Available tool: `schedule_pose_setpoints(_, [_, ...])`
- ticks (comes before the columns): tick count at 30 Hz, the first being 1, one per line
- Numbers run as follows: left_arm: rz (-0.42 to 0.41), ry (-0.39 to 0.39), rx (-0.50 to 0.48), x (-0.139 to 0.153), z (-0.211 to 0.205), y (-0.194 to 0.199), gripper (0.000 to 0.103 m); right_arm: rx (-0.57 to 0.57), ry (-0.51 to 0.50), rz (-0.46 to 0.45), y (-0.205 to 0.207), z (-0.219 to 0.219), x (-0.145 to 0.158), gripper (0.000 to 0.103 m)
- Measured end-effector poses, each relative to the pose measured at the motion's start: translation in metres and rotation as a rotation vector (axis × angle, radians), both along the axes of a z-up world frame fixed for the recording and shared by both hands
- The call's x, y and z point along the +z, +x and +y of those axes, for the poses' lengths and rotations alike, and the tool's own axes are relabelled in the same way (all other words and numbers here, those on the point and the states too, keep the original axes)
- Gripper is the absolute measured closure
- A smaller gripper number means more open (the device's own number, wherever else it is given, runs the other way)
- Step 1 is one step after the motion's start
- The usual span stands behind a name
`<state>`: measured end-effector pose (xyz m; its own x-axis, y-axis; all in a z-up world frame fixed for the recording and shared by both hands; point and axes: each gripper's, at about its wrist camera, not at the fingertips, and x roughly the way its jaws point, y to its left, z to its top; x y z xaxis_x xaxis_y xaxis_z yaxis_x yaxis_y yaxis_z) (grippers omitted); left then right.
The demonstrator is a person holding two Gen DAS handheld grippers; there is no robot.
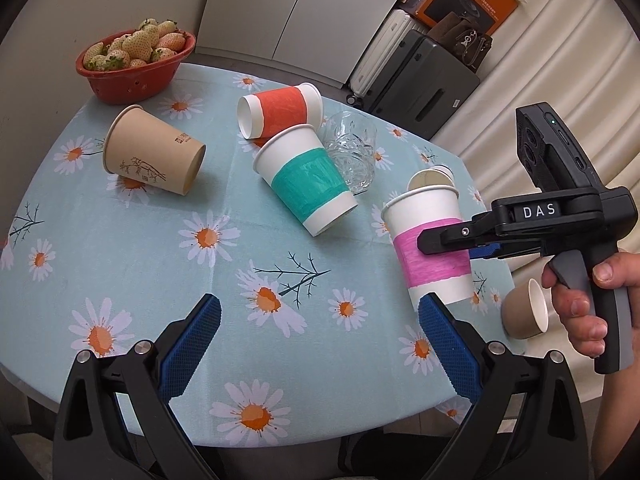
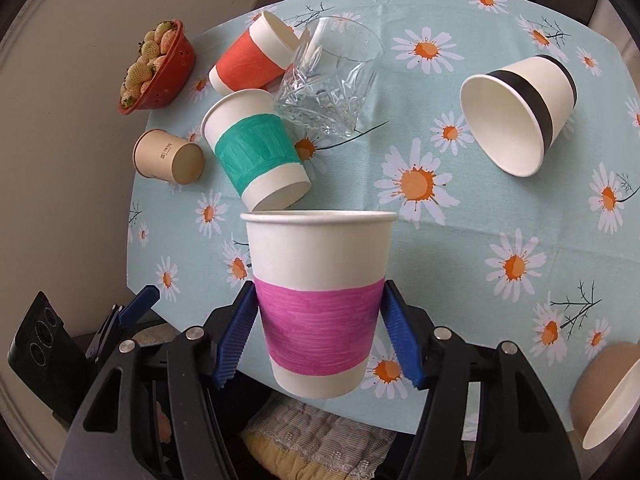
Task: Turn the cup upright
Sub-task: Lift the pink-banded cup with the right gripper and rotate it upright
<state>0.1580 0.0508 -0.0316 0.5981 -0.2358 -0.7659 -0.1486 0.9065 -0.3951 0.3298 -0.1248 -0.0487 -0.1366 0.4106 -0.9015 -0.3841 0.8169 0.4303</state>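
My right gripper (image 2: 318,340) is shut on a white paper cup with a pink band (image 2: 318,312). It holds the cup upright, mouth up, above the near edge of the daisy tablecloth (image 2: 460,240). The left wrist view shows the same pink cup (image 1: 430,248) clamped by the right gripper (image 1: 444,244) at the table's right side. My left gripper (image 1: 320,344) is open and empty, low over the near table edge, left of the pink cup.
A teal-band cup (image 1: 308,184), an orange-band cup (image 1: 280,108) and a tan cup (image 1: 154,150) lie on their sides. A cut-glass tumbler (image 1: 352,152) stands behind. A red bowl of strawberries (image 1: 134,66) sits far left. A black-band cup (image 2: 520,112) and a brown cup (image 1: 524,314) lie right.
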Motion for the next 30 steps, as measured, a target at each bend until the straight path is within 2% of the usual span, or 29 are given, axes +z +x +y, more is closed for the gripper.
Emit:
schedule_pose_setpoints(4, [0.010, -0.003, -0.010, -0.001, -0.002, -0.014, 0.007, -0.043, 0.055, 0.053, -0.021, -0.005, -0.007, 0.040])
schedule_pose_setpoints(14, [0.065, -0.014, -0.010, -0.015, -0.002, -0.043, 0.007, -0.103, 0.063, 0.116, -0.052, -0.012, -0.039, 0.040])
schedule_pose_setpoints(28, [0.071, 0.025, -0.025, -0.012, -0.007, -0.048, 0.007, -0.068, 0.009, 0.138, -0.061, -0.008, -0.054, 0.039])
schedule_pose_setpoints(30, [0.069, 0.024, -0.025, -0.012, -0.007, -0.047, 0.007, -0.066, 0.008, 0.142, -0.062, -0.008, -0.056, 0.036])
